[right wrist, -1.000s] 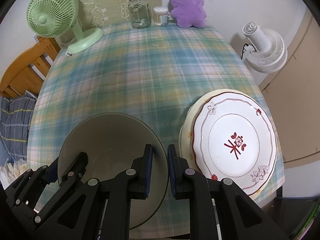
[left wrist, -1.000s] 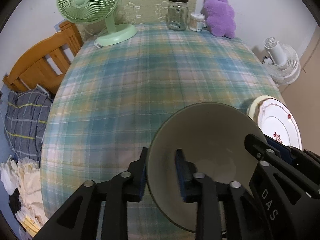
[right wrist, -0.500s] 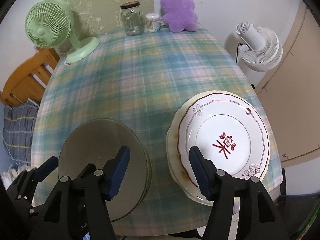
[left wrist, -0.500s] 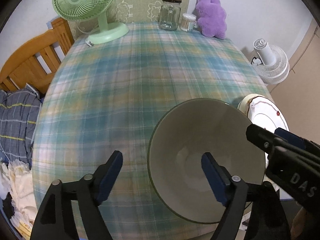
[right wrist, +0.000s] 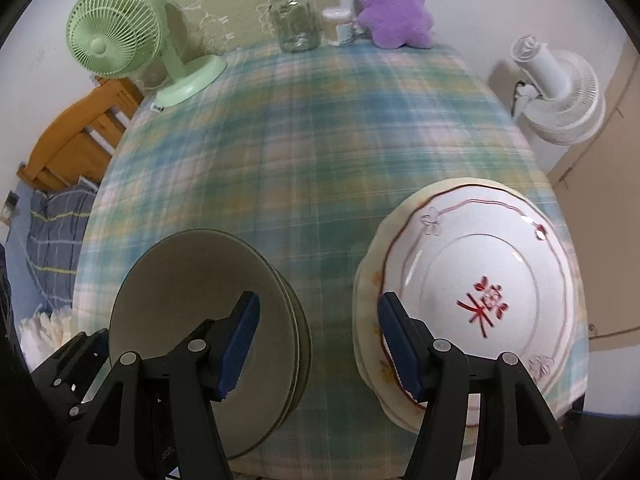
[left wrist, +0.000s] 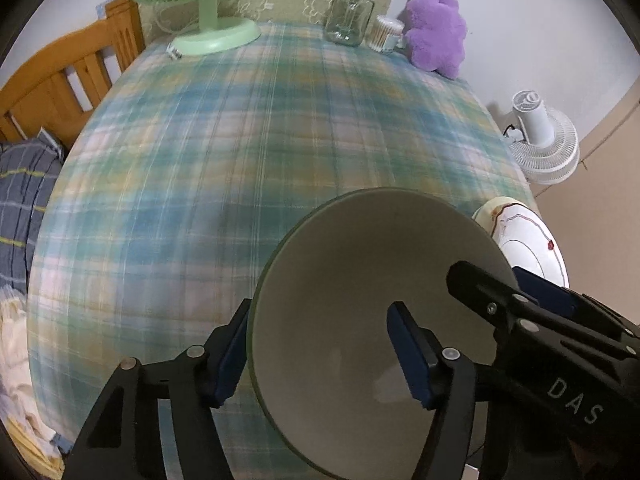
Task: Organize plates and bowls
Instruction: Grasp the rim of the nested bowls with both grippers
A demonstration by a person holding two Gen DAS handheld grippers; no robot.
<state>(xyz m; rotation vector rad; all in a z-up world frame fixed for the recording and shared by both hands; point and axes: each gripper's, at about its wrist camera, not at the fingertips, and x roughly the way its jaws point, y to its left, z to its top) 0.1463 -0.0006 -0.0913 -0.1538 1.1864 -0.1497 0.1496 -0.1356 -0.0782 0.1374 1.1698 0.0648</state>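
Right now both grippers hang over a table with a blue and green checked cloth (right wrist: 304,148). The left gripper (left wrist: 324,348) has its blue pads wide apart, one on each side of the near rim of a grey-green bowl (left wrist: 360,280), not squeezing it. The bowl sits at the near edge of the table, at about 5 o'clock in the left wrist view. In the right wrist view it looks like a stack of such bowls (right wrist: 200,288), with more rims showing under the top one.

The right gripper (right wrist: 318,340) is open too. It holds nothing. Its left pad is in front of the bowl stack and its right pad is in front of the plates. A white plate (right wrist: 480,292) with a thin red line and a red mark in the middle lies on top of a cream plate (right wrist: 368,280), at about 4 o'clock. Bowls and plates are near each other but apart.

At the far edge, near 12 o'clock, stand a glass jar (right wrist: 294,20), a small tub of cotton swabs (right wrist: 340,26) and a purple plush toy (right wrist: 394,8). A green desk fan (right wrist: 120,36) is at 10 o'clock. A white fan (right wrist: 560,92) stands off the table at 2 o'clock. A wooden bed frame (left wrist: 60,84) and striped bedding (left wrist: 20,208) are at the left.

The other gripper's black body (left wrist: 560,360) blocks the bowl's right side in the left wrist view. It has "DAS" written on it in white.
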